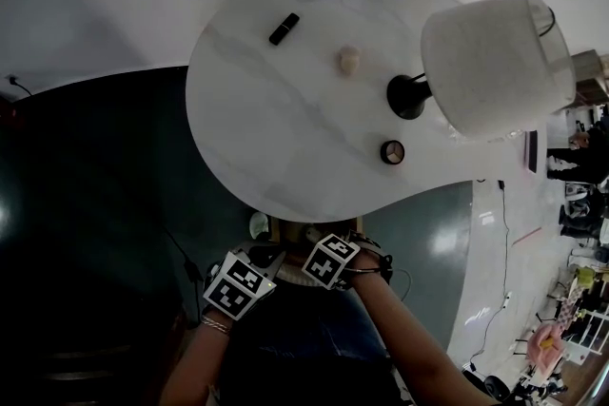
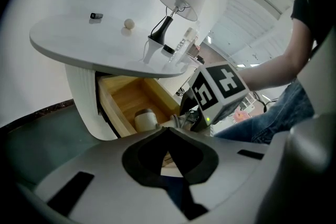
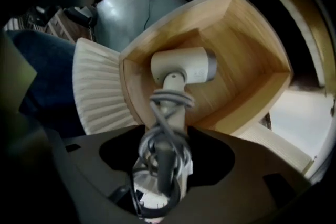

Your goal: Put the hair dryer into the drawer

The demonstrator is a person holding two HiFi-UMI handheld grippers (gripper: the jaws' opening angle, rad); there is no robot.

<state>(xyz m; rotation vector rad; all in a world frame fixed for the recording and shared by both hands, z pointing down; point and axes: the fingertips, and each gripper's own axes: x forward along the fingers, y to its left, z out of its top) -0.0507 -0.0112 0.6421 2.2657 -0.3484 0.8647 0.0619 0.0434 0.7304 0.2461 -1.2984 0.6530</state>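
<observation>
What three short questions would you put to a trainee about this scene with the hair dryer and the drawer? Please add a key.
1. True or false: the drawer is closed.
2. What is wound round the handle of the hair dryer? A: its cord. B: a towel. C: a ribbon.
3. What stands between the fingers of the right gripper?

Key
1. False: it is pulled out, and the hair dryer lies in it.
2. A.
3. The hair dryer's handle, with the fingers standing apart on either side of it.
</observation>
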